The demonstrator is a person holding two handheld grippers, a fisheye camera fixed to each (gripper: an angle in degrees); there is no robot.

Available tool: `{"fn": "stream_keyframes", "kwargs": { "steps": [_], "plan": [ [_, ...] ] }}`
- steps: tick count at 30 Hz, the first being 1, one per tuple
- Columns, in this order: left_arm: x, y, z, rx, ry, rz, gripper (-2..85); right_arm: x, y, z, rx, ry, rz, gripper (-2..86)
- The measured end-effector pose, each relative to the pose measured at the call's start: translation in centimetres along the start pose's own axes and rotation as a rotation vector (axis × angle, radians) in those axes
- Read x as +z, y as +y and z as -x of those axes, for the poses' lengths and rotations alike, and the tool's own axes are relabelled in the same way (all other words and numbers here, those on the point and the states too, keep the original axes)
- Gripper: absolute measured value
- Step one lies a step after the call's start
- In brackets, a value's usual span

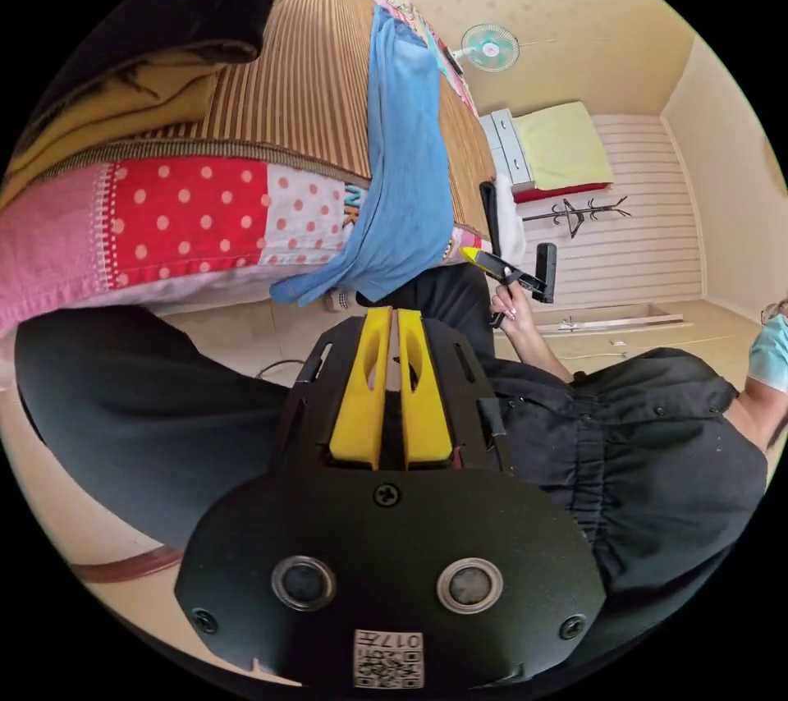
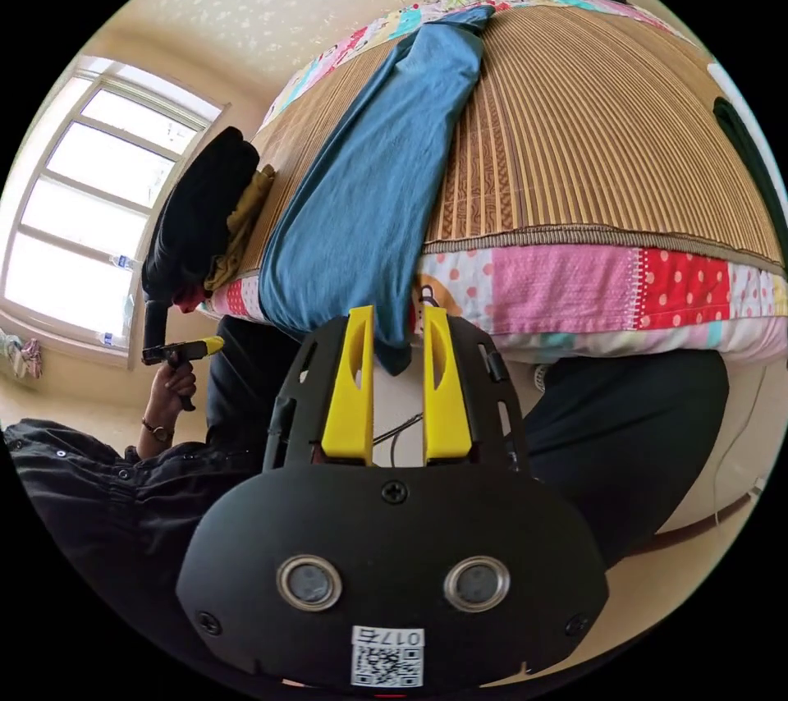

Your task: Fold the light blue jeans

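Observation:
The light blue jeans (image 1: 400, 159) lie as a long folded strip across the striped mat on the bed, and one end hangs over the bed's edge. In the left gripper view my left gripper (image 1: 392, 317) hovers below that hanging end, its yellow jaws together with nothing between them. In the right gripper view the jeans (image 2: 369, 192) run from the far side of the bed down to my right gripper (image 2: 398, 319). That gripper is open, and the hanging end shows in the gap between its jaws, unpressed. A hand holds each gripper; the right one (image 1: 510, 272) and the left one (image 2: 179, 351) each show in the other's view.
A pile of black and mustard clothes (image 2: 205, 217) sits on the striped mat (image 2: 616, 118) beside the jeans. A patchwork quilt (image 2: 624, 290) hangs over the bed's edge. The person's black clothing (image 1: 640, 438) is close by. A fan (image 1: 490, 47) and a window (image 2: 90, 200) are further off.

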State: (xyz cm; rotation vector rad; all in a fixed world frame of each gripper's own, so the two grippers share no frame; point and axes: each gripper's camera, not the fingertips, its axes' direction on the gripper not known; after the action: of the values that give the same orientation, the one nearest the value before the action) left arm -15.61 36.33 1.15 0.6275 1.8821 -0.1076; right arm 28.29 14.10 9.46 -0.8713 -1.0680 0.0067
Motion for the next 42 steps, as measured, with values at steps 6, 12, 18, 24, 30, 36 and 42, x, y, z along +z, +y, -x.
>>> {"fn": "stream_keyframes", "kwargs": {
  "steps": [6, 12, 18, 24, 30, 36, 42],
  "plan": [
    [6.5, -4.6, -3.3, 0.097, -0.123, -0.100, 9.6, 1.1, -2.2, -1.3, 0.047, 0.057, 0.007, 8.3],
    [11.5, -4.2, -3.1, 0.088, -0.353, -0.098, 7.9, 0.4, -2.2, -1.9, 0.039, 0.056, 0.005, 7.7],
    [12.8, -0.7, -1.6, 0.061, -0.348, -0.111, 6.5, 0.1, -1.9, -2.3, 0.000, 0.012, -0.007, 6.8],
    [12.4, 0.6, -0.4, 0.042, -0.348, -0.096, 1.4, 0.5, -2.5, -2.9, -0.006, 0.011, 0.000, 3.4],
    [8.4, 0.8, 1.6, 0.012, -0.192, -0.033, -0.5, -1.4, -2.4, -3.5, -0.043, -0.040, 0.004, 1.1],
    [1.1, 1.7, 1.5, 0.092, 0.077, -0.071, -0.8, -5.0, -2.5, -3.1, -0.067, -0.309, -0.055, 0.9],
    [1.5, 3.4, 8.0, -0.015, -0.016, 0.023, -0.6, -3.1, -2.2, -4.0, -0.030, -0.287, 0.023, 1.4]
  ]
}}
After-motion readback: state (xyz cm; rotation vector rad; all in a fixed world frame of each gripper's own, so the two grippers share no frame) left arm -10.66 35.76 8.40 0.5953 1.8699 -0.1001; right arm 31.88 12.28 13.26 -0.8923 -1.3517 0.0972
